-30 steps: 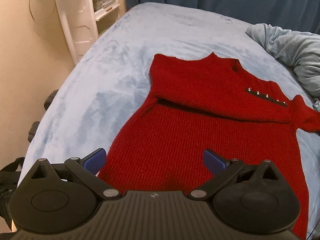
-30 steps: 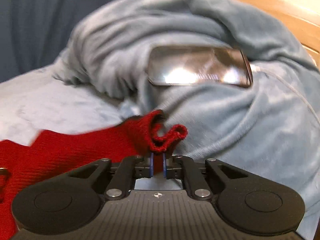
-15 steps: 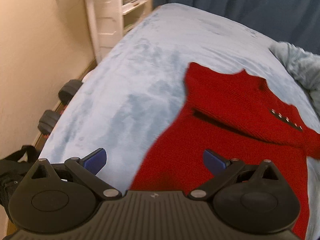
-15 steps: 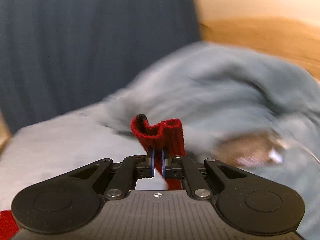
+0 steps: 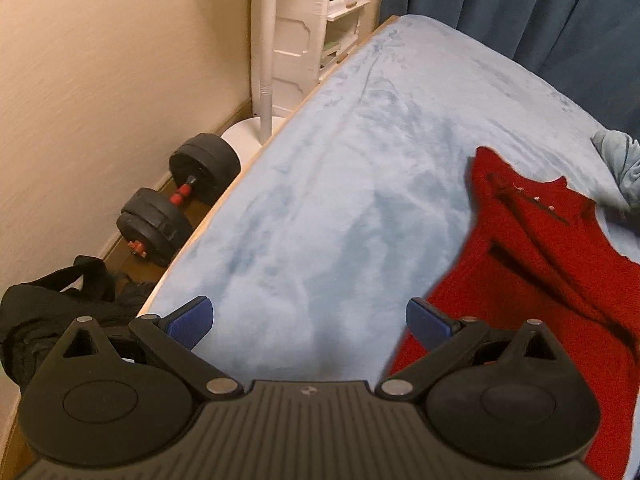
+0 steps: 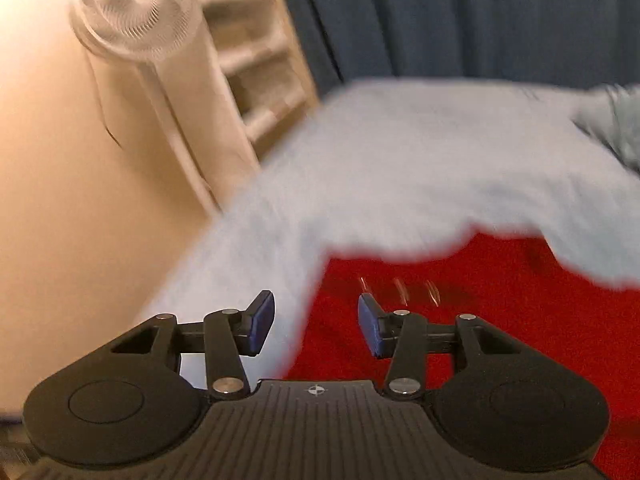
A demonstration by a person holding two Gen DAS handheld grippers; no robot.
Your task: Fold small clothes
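Note:
A small red knitted sweater (image 5: 536, 264) lies on the pale blue bedspread (image 5: 344, 184), both sleeves folded across its body, a row of small buttons near the neck. My left gripper (image 5: 308, 316) hangs open over bare bedspread just left of the sweater's lower edge, nothing between its blue pads. In the blurred right wrist view the sweater (image 6: 500, 308) fills the lower right. My right gripper (image 6: 316, 322) hovers over the sweater's left edge; its jaws are opening and nothing is between them.
The bed's left edge runs along a beige wall. On the floor there lie a black dumbbell (image 5: 180, 204), a black bag (image 5: 48, 312) and a white fan's base (image 5: 248, 136). A white shelf (image 5: 320, 20) and dark blue curtain (image 5: 520, 12) stand behind. A crumpled blue blanket (image 5: 618, 160) lies far right.
My right gripper carried the red sleeve cuff leftward across the sweater and let it go, jaws now apart. My left gripper slid left off the sweater's hem onto bare bedspread.

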